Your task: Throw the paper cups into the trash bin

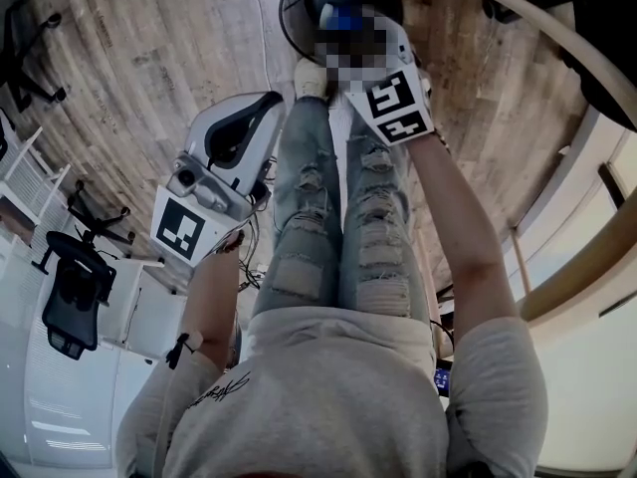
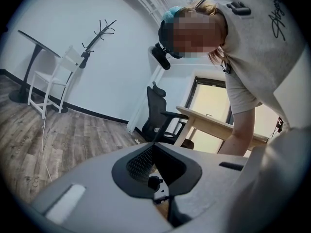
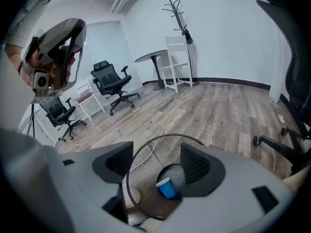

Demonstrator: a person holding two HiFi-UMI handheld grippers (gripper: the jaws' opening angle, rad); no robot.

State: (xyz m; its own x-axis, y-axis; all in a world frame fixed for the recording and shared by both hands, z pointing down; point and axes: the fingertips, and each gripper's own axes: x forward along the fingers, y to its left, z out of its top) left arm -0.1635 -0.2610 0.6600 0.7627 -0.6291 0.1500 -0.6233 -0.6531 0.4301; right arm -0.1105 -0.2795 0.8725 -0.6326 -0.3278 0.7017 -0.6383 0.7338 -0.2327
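Head view: the right gripper (image 1: pixel 390 68) hangs directly over the wire trash bin (image 1: pixel 289 20) on the wooden floor, with a blue paper cup (image 1: pixel 343 16) inside. The left gripper (image 1: pixel 244 132) is farther off, beside the thigh.

Left gripper view: the left gripper (image 2: pixel 155 152) has its jaws pressed together, empty.

Right gripper view: the right gripper (image 3: pixel 155 166) has its jaws spread, holding nothing. The cup (image 3: pixel 166 187) rests on the bin's bottom, straight below.

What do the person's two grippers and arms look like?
The left gripper and the right gripper have pale grey shells with black textured jaws. Each carries a white cube with black square markers. The person wears a light grey T-shirt with short sleeves.
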